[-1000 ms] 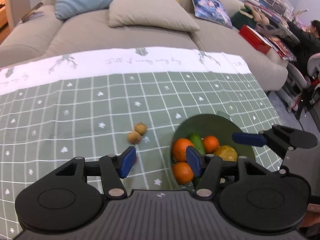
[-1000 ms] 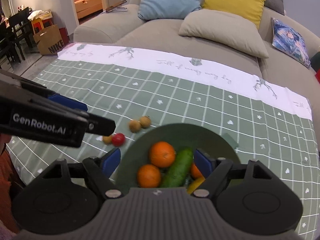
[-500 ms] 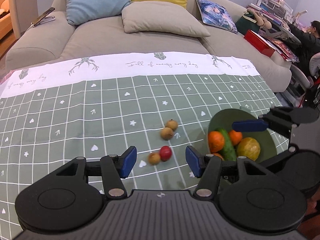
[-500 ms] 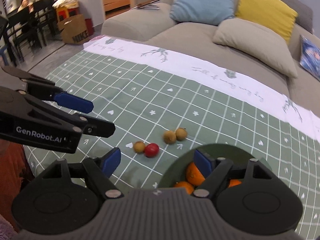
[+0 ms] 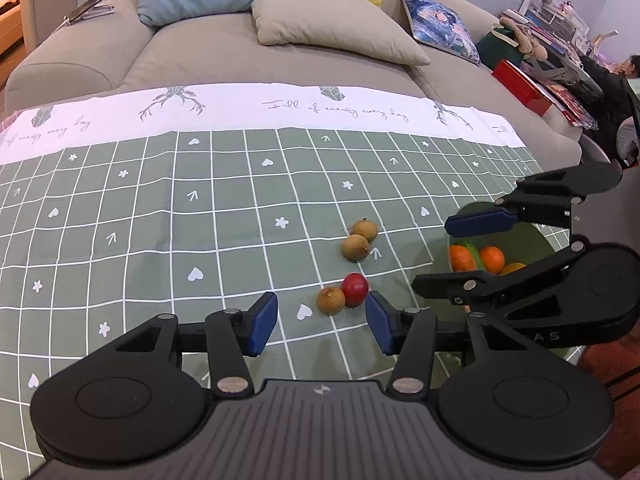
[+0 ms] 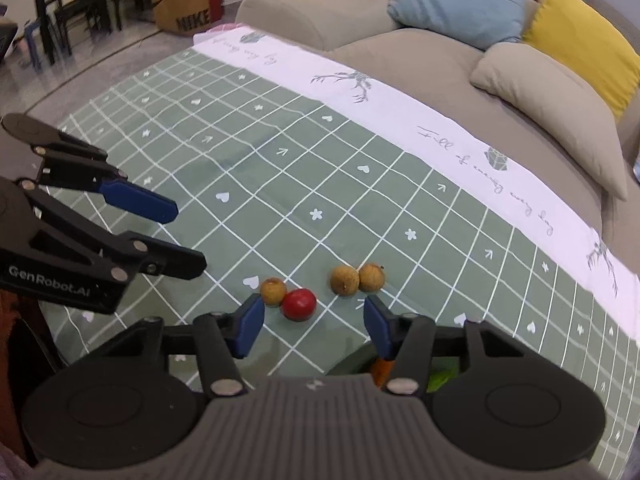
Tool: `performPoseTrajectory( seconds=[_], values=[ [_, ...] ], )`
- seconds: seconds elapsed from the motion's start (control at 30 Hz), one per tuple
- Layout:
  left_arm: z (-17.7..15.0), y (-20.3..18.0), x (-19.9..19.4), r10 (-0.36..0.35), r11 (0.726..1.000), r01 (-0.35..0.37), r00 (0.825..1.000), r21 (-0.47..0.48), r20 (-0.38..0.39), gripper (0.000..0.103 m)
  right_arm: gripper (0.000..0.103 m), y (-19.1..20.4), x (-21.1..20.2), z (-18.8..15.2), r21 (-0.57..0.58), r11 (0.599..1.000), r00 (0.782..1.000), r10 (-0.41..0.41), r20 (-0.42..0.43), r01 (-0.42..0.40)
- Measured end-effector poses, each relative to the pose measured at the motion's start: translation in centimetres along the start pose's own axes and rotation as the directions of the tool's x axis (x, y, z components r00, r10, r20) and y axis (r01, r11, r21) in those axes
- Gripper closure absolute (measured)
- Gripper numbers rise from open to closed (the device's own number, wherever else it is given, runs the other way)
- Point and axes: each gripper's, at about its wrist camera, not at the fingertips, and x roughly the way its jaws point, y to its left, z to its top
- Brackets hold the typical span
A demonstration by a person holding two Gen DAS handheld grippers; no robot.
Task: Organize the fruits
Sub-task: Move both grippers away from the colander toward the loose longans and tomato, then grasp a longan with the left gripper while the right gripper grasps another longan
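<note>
On the green checked tablecloth point(image 5: 160, 220) lie a small red fruit point(image 5: 355, 289) point(image 6: 299, 304), a brown fruit point(image 5: 330, 300) point(image 6: 273, 291) touching it, and two more brown fruits point(image 5: 359, 241) point(image 6: 357, 278) side by side a little farther off. A green bowl point(image 5: 536, 236) at the right holds oranges point(image 5: 492, 259) and a green vegetable. My left gripper point(image 5: 321, 323) is open and empty, just short of the red fruit. My right gripper point(image 6: 312, 324) is open and empty, close above the red fruit; the bowl is mostly hidden under it.
A beige sofa point(image 5: 240, 48) with blue, yellow and beige cushions stands behind the table. The cloth's white band point(image 5: 280, 108) marks the far edge. Cluttered shelves and a person point(image 5: 624, 76) are at the far right. Chairs and a cardboard box point(image 6: 184, 12) stand at the left.
Both grippers have pulled back and swung left from the bowl toward the loose fruits. The red fruit and the brown fruit beside it now lie just ahead of both open grippers.
</note>
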Motion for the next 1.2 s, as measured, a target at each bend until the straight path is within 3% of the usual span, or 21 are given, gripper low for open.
performPoseTrajectory(
  seconds=[0.27,0.43,0.5,0.67,0.97,1.2],
  values=[
    [-0.3,1.2,2.0,-0.042,0.999,0.042,0.999,-0.003,-0.032,0.048,0.053,-1.0,2.2,0.8,-0.108,0.994,0.997,0.028,-0.070,-0.036],
    [-0.5,1.0,4.4,-0.073,0.997,0.073,0.994,0.006,-0.076,0.052,0.060,-1.4,4.4,1.3,-0.149,0.987,0.991,0.042,-0.125,-0.060],
    [-0.6,0.8,5.4,-0.083,0.996,0.084,0.992,0.004,-0.090,0.053,0.067,-2.0,5.3,1.7,-0.127,0.989,0.989,0.054,-0.138,-0.072],
    [-0.7,0.4,7.8,-0.074,0.997,0.078,0.989,0.027,-0.131,0.059,0.074,-2.9,6.9,2.2,-0.057,0.995,0.985,0.077,-0.153,-0.087],
    [-0.1,0.5,9.7,-0.083,0.996,0.088,0.984,0.024,-0.160,0.069,0.074,-4.2,9.0,2.6,0.073,0.993,0.984,0.106,-0.141,-0.096],
    [0.1,0.4,10.4,-0.088,0.996,0.092,0.980,0.012,-0.181,0.070,0.081,-3.2,10.6,3.2,0.006,0.998,0.984,0.063,-0.165,-0.062]
  ],
)
